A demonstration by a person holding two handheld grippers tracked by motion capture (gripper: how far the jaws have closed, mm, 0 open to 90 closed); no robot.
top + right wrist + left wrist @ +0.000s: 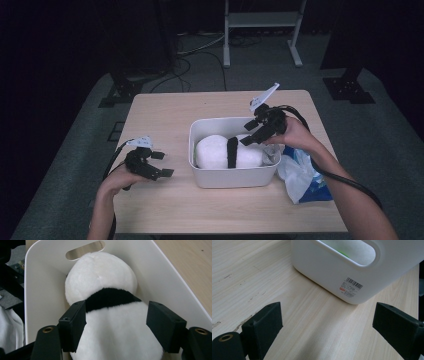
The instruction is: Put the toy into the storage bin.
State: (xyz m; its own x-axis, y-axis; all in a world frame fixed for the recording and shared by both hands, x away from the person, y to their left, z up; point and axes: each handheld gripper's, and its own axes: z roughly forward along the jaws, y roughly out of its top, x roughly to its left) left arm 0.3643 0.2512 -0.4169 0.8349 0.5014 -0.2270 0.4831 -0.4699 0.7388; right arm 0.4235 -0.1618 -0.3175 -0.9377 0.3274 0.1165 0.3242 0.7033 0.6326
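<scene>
In the high view, the white plush toy [227,152] with its black band lies inside the white bin [232,177] near the table's middle; the right gripper [256,132] hangs spread above its right end, and the left gripper [161,163] rests spread near the table's [165,210] left edge.

The left gripper view has both jaws wide apart over bare wood, facing the bin's wall [332,270].

In the right gripper view the jaws straddle the toy [110,322] without pressing. It looks light, soft and squashy; a pinch across the body just behind the band should hold.
</scene>
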